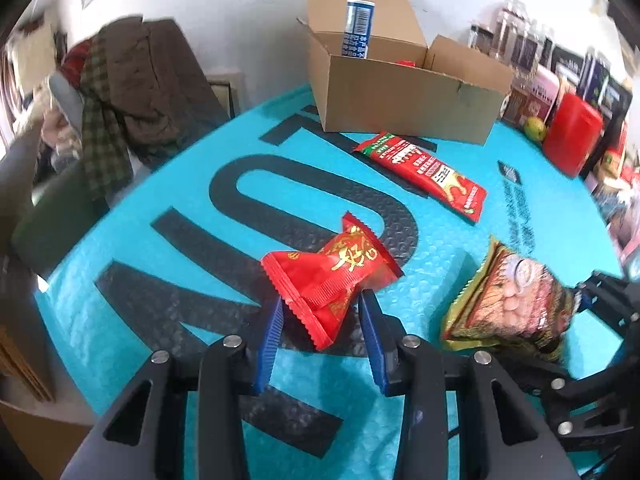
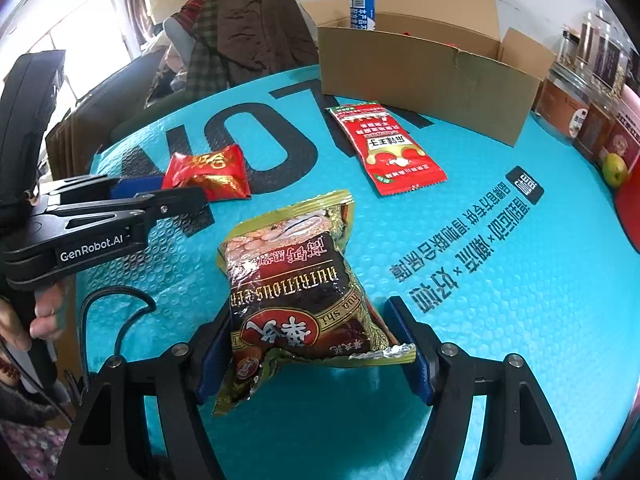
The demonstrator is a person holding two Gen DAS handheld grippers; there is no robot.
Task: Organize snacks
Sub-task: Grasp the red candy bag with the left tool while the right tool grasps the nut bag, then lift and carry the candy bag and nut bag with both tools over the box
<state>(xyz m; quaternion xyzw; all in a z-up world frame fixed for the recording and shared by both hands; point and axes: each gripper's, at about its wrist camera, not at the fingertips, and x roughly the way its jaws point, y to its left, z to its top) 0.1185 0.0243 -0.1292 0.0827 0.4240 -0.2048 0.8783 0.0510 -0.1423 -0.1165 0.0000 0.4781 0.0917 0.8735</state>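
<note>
A small red snack packet (image 1: 328, 280) with gold writing lies on the teal mat, its near end between the blue pads of my left gripper (image 1: 320, 320), which stands open around it. It also shows in the right wrist view (image 2: 212, 172), with the left gripper (image 2: 160, 192) beside it. A green-and-brown snack bag (image 2: 296, 292) lies between the wide-open fingers of my right gripper (image 2: 308, 344); it also shows in the left wrist view (image 1: 512, 300). A flat red sachet (image 1: 424, 172) (image 2: 384, 148) lies near an open cardboard box (image 1: 400, 92) (image 2: 432, 72) holding a blue-white can (image 1: 358, 28).
The teal mat (image 1: 160, 280) with big black letters covers the table. Jars, boxes, a red container (image 1: 572, 136) and a green fruit (image 1: 536, 128) line the right edge. Brown and plaid clothes (image 1: 132, 80) are piled on a chair at the back left.
</note>
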